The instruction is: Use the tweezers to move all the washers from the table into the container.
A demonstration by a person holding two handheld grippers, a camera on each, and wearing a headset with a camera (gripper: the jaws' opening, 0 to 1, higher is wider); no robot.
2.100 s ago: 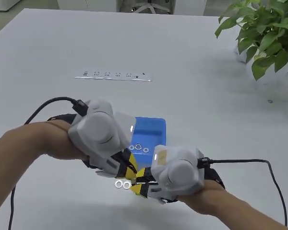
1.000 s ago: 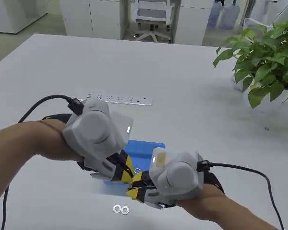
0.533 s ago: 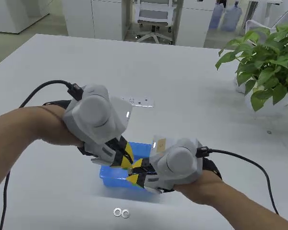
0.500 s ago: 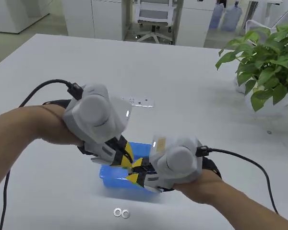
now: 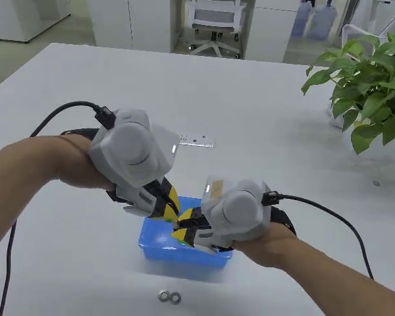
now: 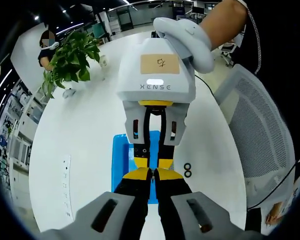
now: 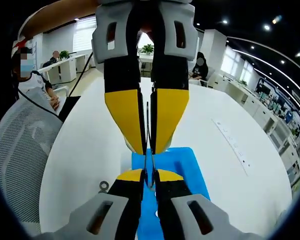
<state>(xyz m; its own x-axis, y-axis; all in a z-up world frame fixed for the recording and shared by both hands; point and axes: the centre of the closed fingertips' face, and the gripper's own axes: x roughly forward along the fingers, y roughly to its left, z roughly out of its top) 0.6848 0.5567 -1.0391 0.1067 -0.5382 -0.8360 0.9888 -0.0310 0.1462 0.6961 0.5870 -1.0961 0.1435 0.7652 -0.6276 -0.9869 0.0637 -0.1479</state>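
Note:
A blue container (image 5: 159,249) sits on the white table, and both grippers hover over it, tips facing each other. My left gripper (image 5: 170,209) comes in from the left and my right gripper (image 5: 184,233) from the right. Thin tweezers (image 7: 149,145) run between the two pairs of yellow-tipped jaws, and both pairs are shut on them. From the left gripper view the right gripper (image 6: 154,159) points at me over the container (image 6: 121,160). Two washers (image 5: 169,297) lie on the table in front of the container, also as washers (image 6: 187,170). The tweezers' tips are hidden.
A white power strip (image 5: 196,140) lies behind the grippers. A potted plant (image 5: 375,72) stands at the far right. Black cables (image 5: 329,214) trail from both grippers. An office chair (image 5: 214,20) stands beyond the table's far edge.
The head camera has tilted. Both grippers, tips still together, have shifted from beside the two washers to above the blue container; the washers stay on the table.

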